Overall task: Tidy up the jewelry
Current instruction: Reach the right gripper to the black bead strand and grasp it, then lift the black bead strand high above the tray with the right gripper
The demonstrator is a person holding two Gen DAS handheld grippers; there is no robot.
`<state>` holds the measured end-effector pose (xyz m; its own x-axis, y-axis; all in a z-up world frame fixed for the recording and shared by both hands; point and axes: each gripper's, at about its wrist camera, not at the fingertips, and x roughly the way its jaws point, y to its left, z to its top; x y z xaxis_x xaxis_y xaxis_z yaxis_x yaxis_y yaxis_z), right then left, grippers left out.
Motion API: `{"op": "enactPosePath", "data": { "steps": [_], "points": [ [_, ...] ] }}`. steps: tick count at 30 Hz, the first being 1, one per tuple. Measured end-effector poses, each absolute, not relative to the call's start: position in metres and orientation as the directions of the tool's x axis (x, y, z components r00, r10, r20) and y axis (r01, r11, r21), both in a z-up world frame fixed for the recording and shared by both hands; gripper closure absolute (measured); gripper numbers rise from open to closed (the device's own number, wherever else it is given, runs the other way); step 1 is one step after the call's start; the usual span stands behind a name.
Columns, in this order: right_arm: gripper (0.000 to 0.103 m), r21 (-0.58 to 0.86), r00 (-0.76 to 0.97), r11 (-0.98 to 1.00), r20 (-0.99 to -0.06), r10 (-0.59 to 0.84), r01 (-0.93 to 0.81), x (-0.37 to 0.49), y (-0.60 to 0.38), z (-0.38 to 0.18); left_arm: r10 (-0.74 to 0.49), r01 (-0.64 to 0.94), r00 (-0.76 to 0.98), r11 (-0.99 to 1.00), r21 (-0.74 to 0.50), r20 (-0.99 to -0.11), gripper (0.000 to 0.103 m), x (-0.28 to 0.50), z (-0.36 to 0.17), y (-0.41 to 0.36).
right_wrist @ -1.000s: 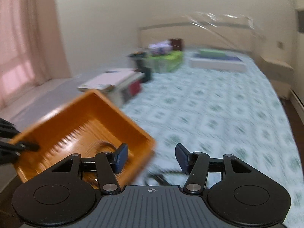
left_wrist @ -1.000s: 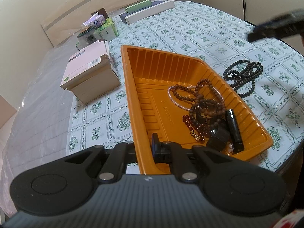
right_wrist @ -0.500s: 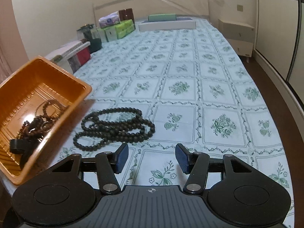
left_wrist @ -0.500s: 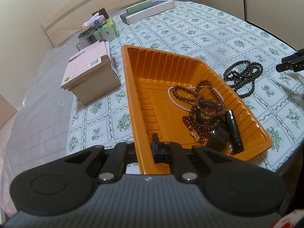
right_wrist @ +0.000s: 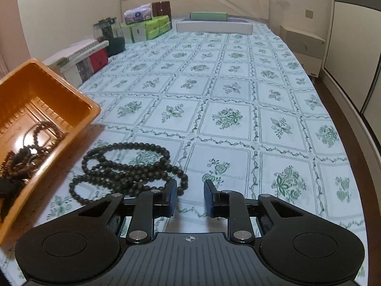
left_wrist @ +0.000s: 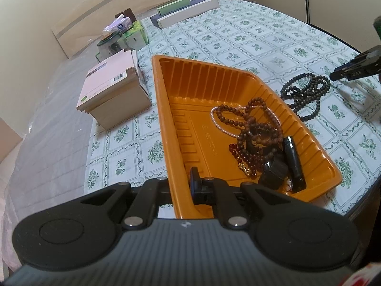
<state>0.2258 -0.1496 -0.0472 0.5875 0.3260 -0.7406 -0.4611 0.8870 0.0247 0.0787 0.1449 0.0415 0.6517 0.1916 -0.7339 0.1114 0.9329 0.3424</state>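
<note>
An orange tray lies on the floral bedspread, and my left gripper is shut on its near wall, one finger inside and one outside. In the tray are brown bead strings, a pearl strand and small black pieces. A long black bead necklace lies coiled on the cloth just right of the tray. My right gripper hovers low at the coil's right end. Its jaws are closing with a gap between them, and the nearest beads sit by the left fingertip without being pinched.
A pink-topped box stands left of the tray. Tissue packs, a glass jar and long flat boxes line the far end. The bed's edge runs along the right, with a nightstand beyond.
My right gripper has dropped and moved closer to the black necklace, and its jaws have narrowed. The left gripper and the tray have not moved.
</note>
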Motion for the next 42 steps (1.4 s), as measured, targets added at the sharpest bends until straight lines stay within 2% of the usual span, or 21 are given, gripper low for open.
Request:
{"op": "enactPosePath", "data": {
  "steps": [7, 10, 11, 12, 17, 29, 42],
  "points": [
    [0.084, -0.019, 0.576, 0.869, -0.756, 0.311, -0.495, 0.236, -0.133, -0.057, 0.195, 0.109, 0.648, 0.933, 0.343, -0.736, 0.096, 0.079, 0.041, 0.144],
    [0.086, -0.09, 0.577, 0.846, -0.769, 0.276, -0.525, 0.235, -0.12, -0.065, 0.194, 0.108, 0.647, 0.934, 0.341, -0.737, 0.096, 0.079, 0.041, 0.145],
    [0.088, -0.113, 0.584, 0.839, -0.766, 0.268, -0.533, 0.233, -0.118, -0.066, 0.194, 0.108, 0.647, 0.934, 0.341, -0.737, 0.096, 0.079, 0.041, 0.145],
    [0.096, -0.119, 0.585, 0.836, -0.766, 0.266, -0.535, 0.232, -0.117, -0.066, 0.195, 0.108, 0.647, 0.934, 0.341, -0.737, 0.096, 0.079, 0.041, 0.145],
    [0.096, -0.124, 0.608, 0.84, -0.746, 0.272, -0.528, 0.22, -0.123, -0.051, 0.194, 0.11, 0.647, 0.933, 0.342, -0.737, 0.096, 0.079, 0.041, 0.145],
    [0.097, -0.234, 0.801, 0.843, -0.506, 0.319, -0.484, 0.175, -0.159, 0.084, 0.194, 0.112, 0.649, 0.932, 0.345, -0.735, 0.096, 0.078, 0.04, 0.144],
    [0.097, -0.357, 0.882, 0.812, -0.274, 0.383, -0.463, 0.146, -0.161, 0.205, 0.193, 0.121, 0.653, 0.928, 0.352, -0.732, 0.095, 0.078, 0.042, 0.142]
  ]
}}
